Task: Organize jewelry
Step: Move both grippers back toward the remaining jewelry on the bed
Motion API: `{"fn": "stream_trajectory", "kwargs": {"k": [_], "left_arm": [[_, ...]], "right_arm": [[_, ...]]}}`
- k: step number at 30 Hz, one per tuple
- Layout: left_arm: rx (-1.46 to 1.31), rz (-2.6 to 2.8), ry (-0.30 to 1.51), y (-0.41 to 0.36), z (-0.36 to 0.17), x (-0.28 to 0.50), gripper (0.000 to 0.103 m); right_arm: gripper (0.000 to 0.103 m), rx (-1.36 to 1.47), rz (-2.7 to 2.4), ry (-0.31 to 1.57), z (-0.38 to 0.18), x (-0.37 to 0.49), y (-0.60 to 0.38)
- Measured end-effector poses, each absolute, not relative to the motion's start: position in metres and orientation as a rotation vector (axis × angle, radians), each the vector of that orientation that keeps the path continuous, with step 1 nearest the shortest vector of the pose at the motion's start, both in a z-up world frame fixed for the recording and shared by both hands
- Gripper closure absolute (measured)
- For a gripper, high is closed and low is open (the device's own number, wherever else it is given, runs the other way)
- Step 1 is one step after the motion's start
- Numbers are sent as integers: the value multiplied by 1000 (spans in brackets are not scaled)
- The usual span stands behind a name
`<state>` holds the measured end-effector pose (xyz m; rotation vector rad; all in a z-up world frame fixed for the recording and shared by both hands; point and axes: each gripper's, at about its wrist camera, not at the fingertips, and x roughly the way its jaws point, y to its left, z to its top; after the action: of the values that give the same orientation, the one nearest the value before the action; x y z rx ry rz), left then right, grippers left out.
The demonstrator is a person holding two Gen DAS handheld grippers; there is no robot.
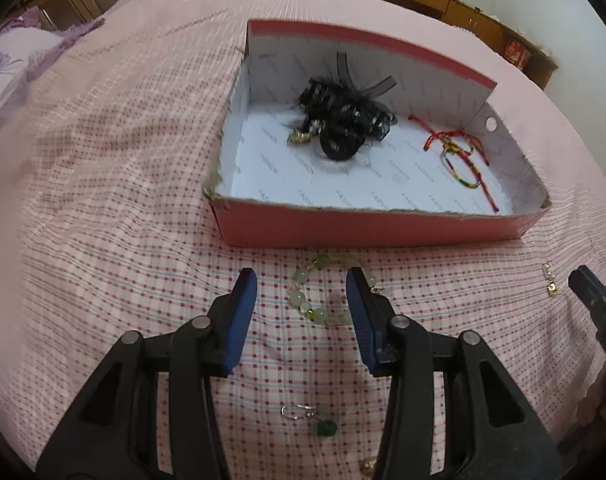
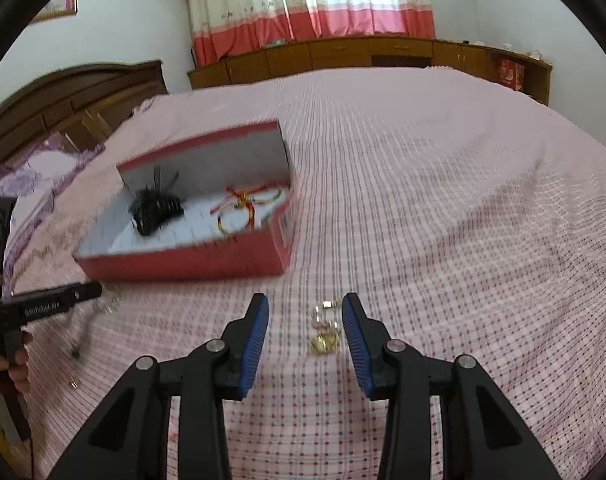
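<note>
A red cardboard box [image 1: 367, 226] with a white inside lies on the bed; it also shows in the right wrist view [image 2: 191, 260]. In it are black hair accessories [image 1: 345, 112] and red and multicoloured string bracelets [image 1: 461, 156]. A pale green bead bracelet [image 1: 309, 294] lies on the sheet between the open fingers of my left gripper [image 1: 301, 282]. A green pendant earring [image 1: 317, 420] lies nearer the camera. My right gripper [image 2: 305, 306] is open around a small gold and clear earring [image 2: 325, 330].
The pink checked bedsheet [image 2: 443, 208] covers the bed. The other gripper shows at the right edge of the left wrist view [image 1: 595, 300] and at the left of the right wrist view [image 2: 55, 302]. Wooden cabinets [image 2: 343, 54], a headboard and curtains stand behind.
</note>
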<state>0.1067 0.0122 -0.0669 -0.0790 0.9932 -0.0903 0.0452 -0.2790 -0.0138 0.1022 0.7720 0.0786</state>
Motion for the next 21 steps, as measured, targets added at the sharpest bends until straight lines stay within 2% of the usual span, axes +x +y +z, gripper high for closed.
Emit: {"fn": "stream_trajectory", "kwargs": {"k": [17,19,21], "left_arm": [[-82,-88,976,12,-85,114,67],[-76,-85,974,11,-85,114,71],[-75,-83,974,9,-86,113,84]], "right_arm": [[62,77,44,882,-47,75,-278],[68,69,50,886,-48,75,-275],[78,66,60,891,-50,73,-273]]}}
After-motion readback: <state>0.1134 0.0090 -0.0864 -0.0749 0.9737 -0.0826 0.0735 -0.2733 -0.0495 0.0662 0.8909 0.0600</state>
